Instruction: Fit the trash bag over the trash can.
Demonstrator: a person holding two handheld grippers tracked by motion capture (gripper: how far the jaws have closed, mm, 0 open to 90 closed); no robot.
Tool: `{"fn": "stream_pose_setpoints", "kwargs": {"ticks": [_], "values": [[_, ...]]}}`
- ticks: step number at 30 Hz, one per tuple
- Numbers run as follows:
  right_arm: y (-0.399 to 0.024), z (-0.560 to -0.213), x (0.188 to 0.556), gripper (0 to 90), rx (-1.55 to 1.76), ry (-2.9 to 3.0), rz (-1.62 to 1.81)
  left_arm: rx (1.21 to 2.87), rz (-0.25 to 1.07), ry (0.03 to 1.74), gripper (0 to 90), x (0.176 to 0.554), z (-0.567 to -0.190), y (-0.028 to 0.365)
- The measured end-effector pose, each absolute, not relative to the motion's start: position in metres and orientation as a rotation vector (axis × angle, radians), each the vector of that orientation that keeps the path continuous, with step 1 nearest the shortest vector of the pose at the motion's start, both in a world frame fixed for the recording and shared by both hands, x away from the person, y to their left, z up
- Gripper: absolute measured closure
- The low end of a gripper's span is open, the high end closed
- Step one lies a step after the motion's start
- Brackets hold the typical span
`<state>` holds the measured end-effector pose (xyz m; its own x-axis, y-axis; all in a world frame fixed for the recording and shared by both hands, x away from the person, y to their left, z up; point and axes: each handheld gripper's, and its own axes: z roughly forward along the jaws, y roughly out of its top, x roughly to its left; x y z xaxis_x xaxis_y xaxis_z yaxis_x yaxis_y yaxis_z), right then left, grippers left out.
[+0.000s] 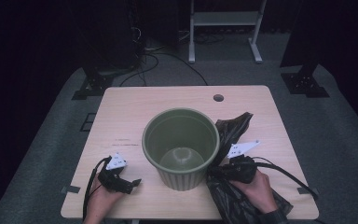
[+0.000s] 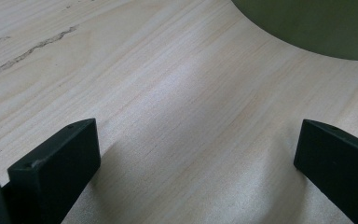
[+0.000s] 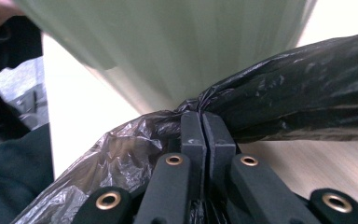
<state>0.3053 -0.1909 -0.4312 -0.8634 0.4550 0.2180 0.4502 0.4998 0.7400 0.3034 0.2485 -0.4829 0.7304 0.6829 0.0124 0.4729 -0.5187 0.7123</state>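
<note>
Green bin blocks mid-table; bare table lies open leftward.

Crumpled black plastic bag lies on table's right side, touching green ribbed bin, which stands upright & empty at center. Bag's bunched mid section pinched tight, lifted slightly.

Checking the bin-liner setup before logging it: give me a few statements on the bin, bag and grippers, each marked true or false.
1. The right gripper is shut on the black bag. True.
2. The green bin lies tipped on its side. False: it stands upright, mouth up.
3. The left gripper has open jaws with bare table between them. True.
4. The bag already lines the bin. False: it lies beside the bin, on the table.
</note>
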Motion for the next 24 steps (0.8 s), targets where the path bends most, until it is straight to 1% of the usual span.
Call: {"fn": "stream_pose_setpoints", "kwargs": {"ticks": [24], "values": [[-0.193, -0.35, 0.29, 86.5, 0.48, 2.772, 1.569, 2.219, 0.38, 0.868, 0.0, 0.303, -0.483, 0.249]]}}
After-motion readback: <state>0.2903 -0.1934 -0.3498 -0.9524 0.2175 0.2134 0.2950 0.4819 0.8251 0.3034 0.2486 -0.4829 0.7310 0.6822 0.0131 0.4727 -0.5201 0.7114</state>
